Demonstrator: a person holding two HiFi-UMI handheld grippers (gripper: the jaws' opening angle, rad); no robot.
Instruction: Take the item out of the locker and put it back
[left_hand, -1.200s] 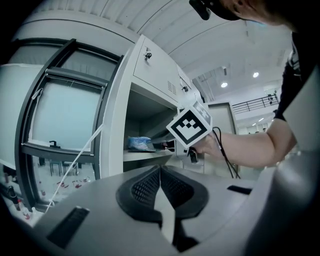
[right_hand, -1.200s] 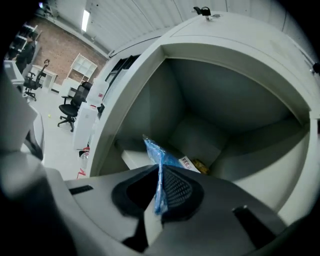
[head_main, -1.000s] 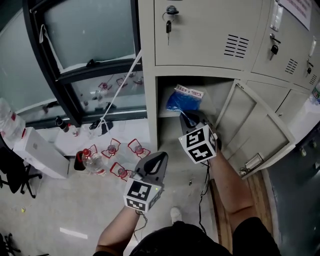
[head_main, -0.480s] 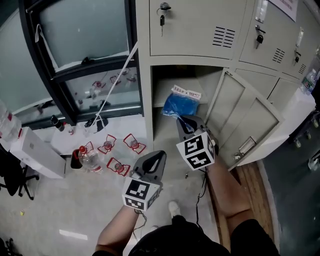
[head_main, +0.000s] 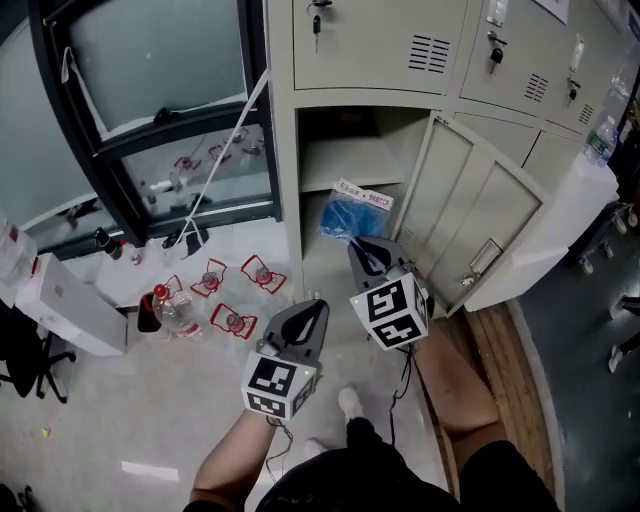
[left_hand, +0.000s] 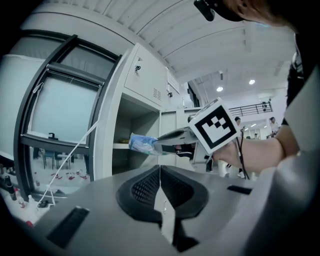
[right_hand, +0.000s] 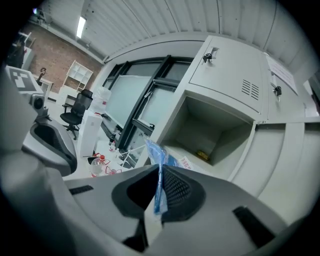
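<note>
Blue bag (head_main: 345, 217) hangs just outside the locker (head_main: 284, 150), in front of its open compartment. My right gripper (head_main: 362, 252) has it by a thin edge, jaws nearly closed on the plastic. Left gripper (head_main: 312, 312) is below the locker opening, jaws together, empty. I'd say take-out is done and the return is pending. Next: carry the bag back over the locker shelf (head_main: 345, 165), clear of the open door (head_main: 470, 215), then let go.
</note>
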